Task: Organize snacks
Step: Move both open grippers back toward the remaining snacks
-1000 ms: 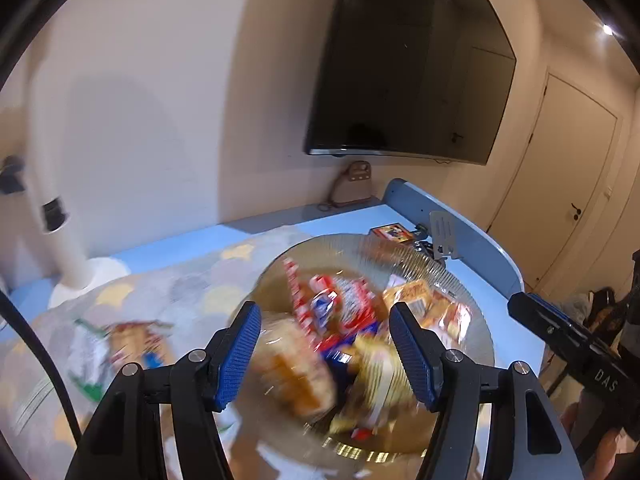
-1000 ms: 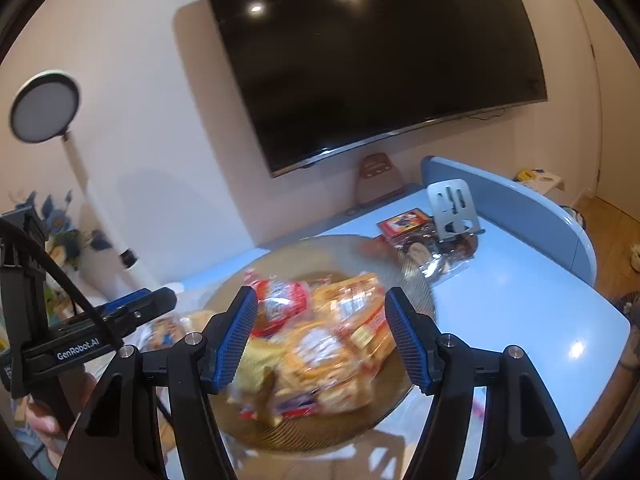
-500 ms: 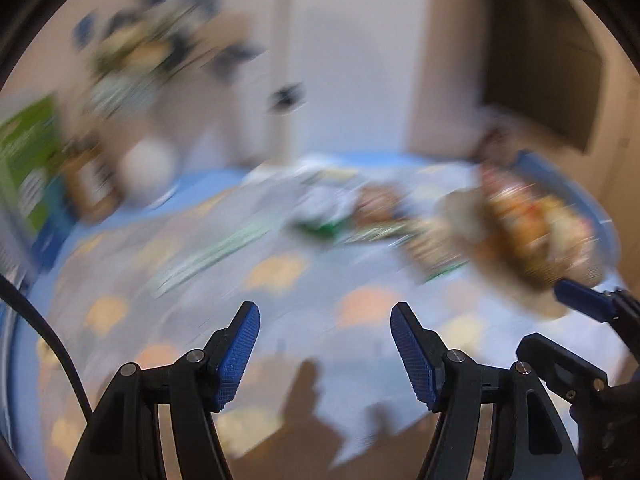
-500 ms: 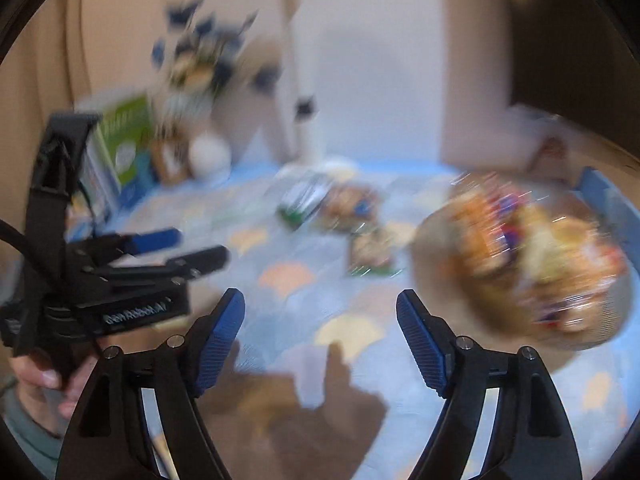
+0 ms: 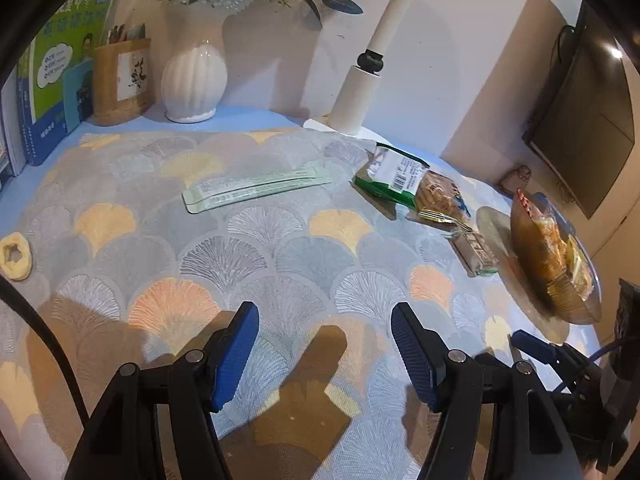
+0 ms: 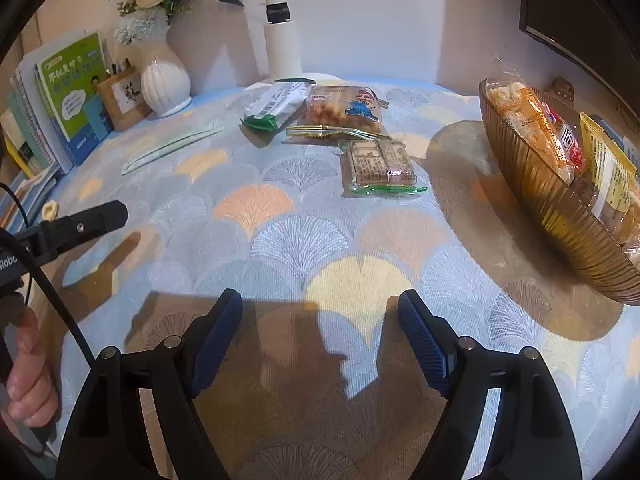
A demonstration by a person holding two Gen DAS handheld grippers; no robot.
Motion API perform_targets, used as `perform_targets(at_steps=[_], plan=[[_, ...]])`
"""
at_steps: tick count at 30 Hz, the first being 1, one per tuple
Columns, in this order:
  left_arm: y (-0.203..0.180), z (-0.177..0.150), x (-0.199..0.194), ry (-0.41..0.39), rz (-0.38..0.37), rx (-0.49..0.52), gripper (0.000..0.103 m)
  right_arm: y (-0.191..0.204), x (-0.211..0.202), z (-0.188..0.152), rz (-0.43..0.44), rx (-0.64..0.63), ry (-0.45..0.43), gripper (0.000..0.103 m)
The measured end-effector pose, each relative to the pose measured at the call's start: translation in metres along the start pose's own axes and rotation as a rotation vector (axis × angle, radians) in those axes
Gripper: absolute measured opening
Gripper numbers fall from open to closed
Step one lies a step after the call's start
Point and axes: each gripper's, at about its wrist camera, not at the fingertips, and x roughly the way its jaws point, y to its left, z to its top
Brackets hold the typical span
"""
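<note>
An amber ribbed bowl (image 6: 540, 204) (image 5: 532, 264) full of wrapped snacks stands on the right of the patterned cloth. Loose on the cloth lie a wafer pack (image 6: 376, 160) (image 5: 476, 248), a cartoon-printed cracker bag (image 6: 340, 110) (image 5: 438, 196), a green-and-white packet (image 6: 276, 106) (image 5: 390, 174) and a long pale green stick packet (image 5: 256, 190) (image 6: 172, 144). My left gripper (image 5: 324, 312) is open over bare cloth, well short of the packets. My right gripper (image 6: 319, 296) is open wider, also over bare cloth, with the bowl to its right. Neither holds anything.
Along the back wall stand a white vase (image 5: 194, 76) with flowers, a wooden pen holder (image 5: 120, 80), books (image 6: 68, 92) and a white lamp post (image 5: 360, 92). A yellow ring (image 5: 14, 256) lies at the cloth's left edge. A wall TV (image 5: 584, 120) hangs at the right.
Both grippers have swung left and down, away from above the bowl to the open cloth. The right gripper's jaws stand wider than before. The snacks have not moved.
</note>
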Motion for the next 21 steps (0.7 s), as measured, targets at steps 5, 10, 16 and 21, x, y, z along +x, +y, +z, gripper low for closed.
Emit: perform_targets(at_steps=[5,10,16,21], plan=[[-0.011,-0.001,-0.002,-0.031,0.100,0.062,0.066,-0.003,-0.010,-0.001,0.043,0.021,-0.063,0.080],[-0.024,-0.005,-0.005,-0.062,0.134,0.145,0.070,-0.005,-0.007,0.001,0.031,0.040,-0.053,0.081],[-0.021,-0.003,-0.003,-0.063,0.175,0.122,0.070,-0.010,0.000,0.002,0.020,0.074,-0.012,0.081],[-0.008,0.002,0.001,0.011,0.094,0.084,0.070,-0.009,-0.004,-0.002,0.007,0.072,-0.023,0.081]])
